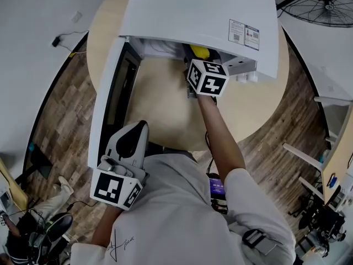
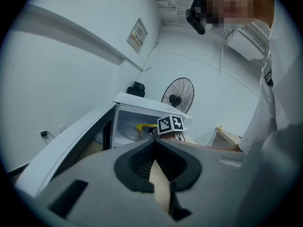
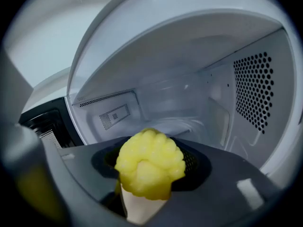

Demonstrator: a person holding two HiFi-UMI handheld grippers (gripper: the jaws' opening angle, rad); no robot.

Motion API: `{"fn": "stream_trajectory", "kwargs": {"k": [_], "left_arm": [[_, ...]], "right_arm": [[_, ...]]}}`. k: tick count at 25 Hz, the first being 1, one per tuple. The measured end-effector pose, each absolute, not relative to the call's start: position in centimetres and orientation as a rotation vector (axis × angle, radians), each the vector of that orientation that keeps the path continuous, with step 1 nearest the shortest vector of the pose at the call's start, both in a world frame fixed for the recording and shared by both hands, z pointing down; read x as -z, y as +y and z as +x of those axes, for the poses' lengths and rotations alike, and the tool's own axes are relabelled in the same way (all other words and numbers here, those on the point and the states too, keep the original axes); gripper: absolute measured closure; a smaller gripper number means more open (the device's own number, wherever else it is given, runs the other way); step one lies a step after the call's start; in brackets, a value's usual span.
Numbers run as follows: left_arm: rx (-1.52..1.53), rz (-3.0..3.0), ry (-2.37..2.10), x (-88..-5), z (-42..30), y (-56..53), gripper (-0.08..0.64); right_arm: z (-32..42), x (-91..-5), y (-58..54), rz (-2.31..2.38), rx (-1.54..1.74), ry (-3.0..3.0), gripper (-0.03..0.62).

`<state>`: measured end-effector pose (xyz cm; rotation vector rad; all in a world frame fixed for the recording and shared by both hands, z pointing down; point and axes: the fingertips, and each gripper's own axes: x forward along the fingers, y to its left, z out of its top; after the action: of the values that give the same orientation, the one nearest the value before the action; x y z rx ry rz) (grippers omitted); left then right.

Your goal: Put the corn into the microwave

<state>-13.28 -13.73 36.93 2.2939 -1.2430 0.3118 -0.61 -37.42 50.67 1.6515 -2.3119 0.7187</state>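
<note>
A white microwave (image 1: 193,21) stands on a round wooden table (image 1: 165,109), and its door (image 1: 107,98) hangs open to the left. My right gripper (image 1: 194,58) is at the oven's mouth, shut on a yellow piece of corn (image 3: 150,163). In the right gripper view the corn's end faces the empty white cavity (image 3: 189,98) and its glass turntable (image 3: 182,122). The corn (image 1: 199,52) peeks out under the oven's top edge in the head view. My left gripper (image 1: 138,130) is held back near my body, beside the door's lower end. Its jaws meet at the tips with nothing between them.
A standing fan (image 1: 325,1) is on the floor behind the table at the right. A plug and cable (image 1: 58,40) lie on the floor at the left. Chairs and gear (image 1: 325,214) crowd the right side. The open door blocks the table's left part.
</note>
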Motion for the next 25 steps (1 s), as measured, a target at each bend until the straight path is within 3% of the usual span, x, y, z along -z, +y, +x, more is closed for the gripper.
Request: {"fn": "stream_trajectory", "kwargs": {"k": [25], "left_arm": [[-0.350, 2.299, -1.224, -37.4, -13.6, -14.4, 0.569]], "right_arm": [[-1.4, -52.7, -41.7, 1.698, -0.551, -2.200, 0.330]]}}
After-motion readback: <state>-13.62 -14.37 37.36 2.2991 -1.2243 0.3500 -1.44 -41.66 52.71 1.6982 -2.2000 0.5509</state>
